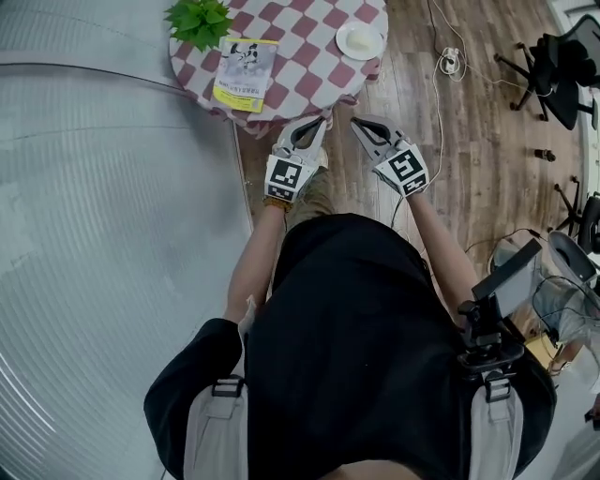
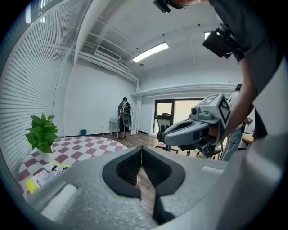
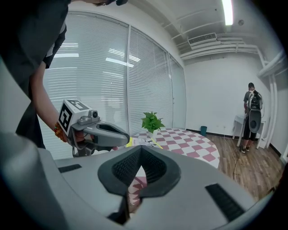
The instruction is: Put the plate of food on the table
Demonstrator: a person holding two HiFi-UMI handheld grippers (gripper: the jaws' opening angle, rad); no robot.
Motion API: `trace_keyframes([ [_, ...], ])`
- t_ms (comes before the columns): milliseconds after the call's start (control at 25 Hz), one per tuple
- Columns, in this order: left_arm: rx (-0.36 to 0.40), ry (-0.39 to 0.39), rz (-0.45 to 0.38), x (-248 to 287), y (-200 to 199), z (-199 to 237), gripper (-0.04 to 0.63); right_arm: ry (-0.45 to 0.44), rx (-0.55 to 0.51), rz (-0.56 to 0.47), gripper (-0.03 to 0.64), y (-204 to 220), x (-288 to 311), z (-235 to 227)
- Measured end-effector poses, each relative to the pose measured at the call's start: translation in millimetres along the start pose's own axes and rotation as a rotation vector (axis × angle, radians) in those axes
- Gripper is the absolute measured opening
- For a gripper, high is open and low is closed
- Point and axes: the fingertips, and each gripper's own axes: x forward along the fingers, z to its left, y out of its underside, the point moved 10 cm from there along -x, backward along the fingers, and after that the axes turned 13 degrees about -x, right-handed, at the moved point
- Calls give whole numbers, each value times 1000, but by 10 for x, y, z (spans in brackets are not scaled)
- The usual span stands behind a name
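A white plate of food (image 1: 359,40) rests on the right part of a round table with a red-and-white checked cloth (image 1: 309,56), at the top of the head view. Both grippers hang side by side over the wooden floor, just short of the table's near edge. My left gripper (image 1: 324,120) is shut and empty; its tips meet in the left gripper view (image 2: 141,148). My right gripper (image 1: 355,120) is also shut with nothing between its fingers (image 3: 141,147). The plate does not show in either gripper view.
A potted green plant (image 1: 200,19) and a yellow-edged magazine (image 1: 246,73) lie on the table's left part. Window blinds (image 1: 94,234) run along the left. Cables (image 1: 441,103) and office chairs (image 1: 558,66) are on the floor to the right. A person (image 2: 123,117) stands at the far wall.
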Motion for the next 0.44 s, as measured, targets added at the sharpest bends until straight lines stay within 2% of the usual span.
trace_keyframes([
  [440,-39,7,12,328,-150,671,8,-6,-24,11,11,-175,715,-496],
])
